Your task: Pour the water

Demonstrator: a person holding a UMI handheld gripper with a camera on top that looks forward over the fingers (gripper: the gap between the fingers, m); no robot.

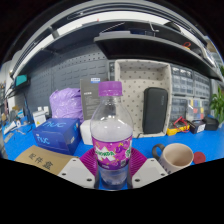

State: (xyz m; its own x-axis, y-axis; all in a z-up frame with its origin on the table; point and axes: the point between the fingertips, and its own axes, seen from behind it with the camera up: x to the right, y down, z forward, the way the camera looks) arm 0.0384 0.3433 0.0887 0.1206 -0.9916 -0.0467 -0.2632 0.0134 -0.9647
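A clear plastic bottle with a purple cap and a purple label stands upright between my fingers, held off the blue table. My gripper is shut on the bottle's lower body, both magenta pads pressing its sides. A white mug with a dark inside sits on the table to the right of the bottle, near my right finger.
A brown cardboard box lies to the left of my fingers, with a blue box and a purple bag behind it. A black chair and small toys stand at the back right.
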